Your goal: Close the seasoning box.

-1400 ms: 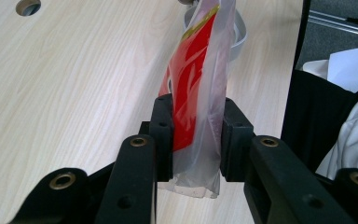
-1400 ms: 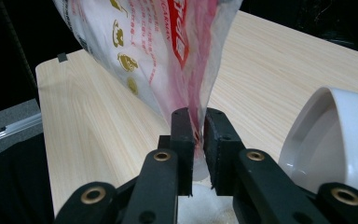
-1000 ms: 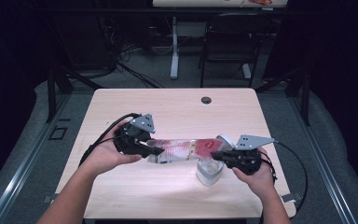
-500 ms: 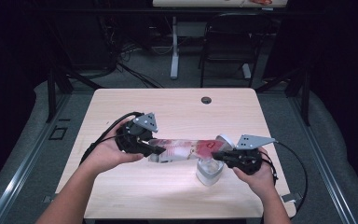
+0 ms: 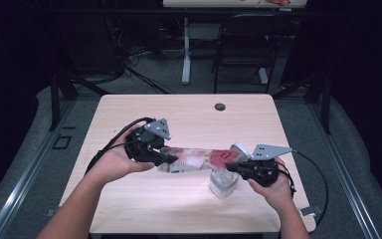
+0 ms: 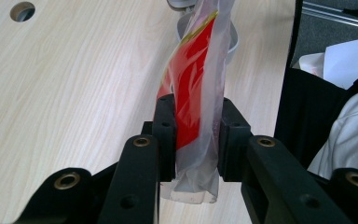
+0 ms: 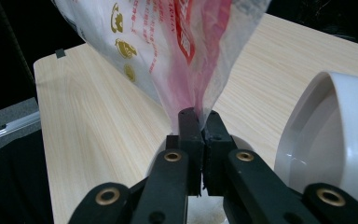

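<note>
My right tool [image 7: 200, 122] pinched one end of the red-and-clear bag [image 5: 199, 158], jaws pressed together; my left tool [image 6: 193, 135] gripped the other end. Since a second earlier nothing had shifted: the bag hung stretched over the desk [image 5: 189, 114], the white container [image 5: 223, 183] at my 5 o'clock, pouring apparently pending.

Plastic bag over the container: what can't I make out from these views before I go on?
- Contents of the plastic bag: high view too small; its red print hides them in the left gripper view.
- Inside of the clear container: high view, the bag and right gripper cover its mouth.
- White lid: right gripper view, cut off by the right edge.
- Bag lettering: right gripper view, blurred and cut by the top edge.
</note>
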Motion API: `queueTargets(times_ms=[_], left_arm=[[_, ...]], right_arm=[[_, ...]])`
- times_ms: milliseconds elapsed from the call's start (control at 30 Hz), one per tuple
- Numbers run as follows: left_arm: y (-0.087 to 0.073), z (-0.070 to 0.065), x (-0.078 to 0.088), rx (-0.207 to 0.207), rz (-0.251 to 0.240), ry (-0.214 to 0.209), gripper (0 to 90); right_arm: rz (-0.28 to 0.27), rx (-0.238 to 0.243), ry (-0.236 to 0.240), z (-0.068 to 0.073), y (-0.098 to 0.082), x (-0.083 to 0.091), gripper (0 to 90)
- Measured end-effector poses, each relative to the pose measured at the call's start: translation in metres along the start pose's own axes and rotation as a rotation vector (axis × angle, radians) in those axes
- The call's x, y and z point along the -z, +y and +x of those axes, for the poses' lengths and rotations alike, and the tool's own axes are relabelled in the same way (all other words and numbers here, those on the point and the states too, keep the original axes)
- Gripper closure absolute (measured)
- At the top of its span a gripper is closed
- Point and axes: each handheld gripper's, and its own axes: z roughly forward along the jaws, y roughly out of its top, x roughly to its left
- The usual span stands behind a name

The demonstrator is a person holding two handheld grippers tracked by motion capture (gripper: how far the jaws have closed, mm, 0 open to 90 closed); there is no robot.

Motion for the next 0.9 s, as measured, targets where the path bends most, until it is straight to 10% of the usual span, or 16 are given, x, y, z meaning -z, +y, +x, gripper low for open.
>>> queueTargets(times_ms=[900], left_arm=[[0.0064,0.0008,0.0001,0.002,-0.02,-0.004,73.9]], right_arm=[[0.004,-0.009,0.0,-0.0014,-0.0029,-0.0009,89.5]])
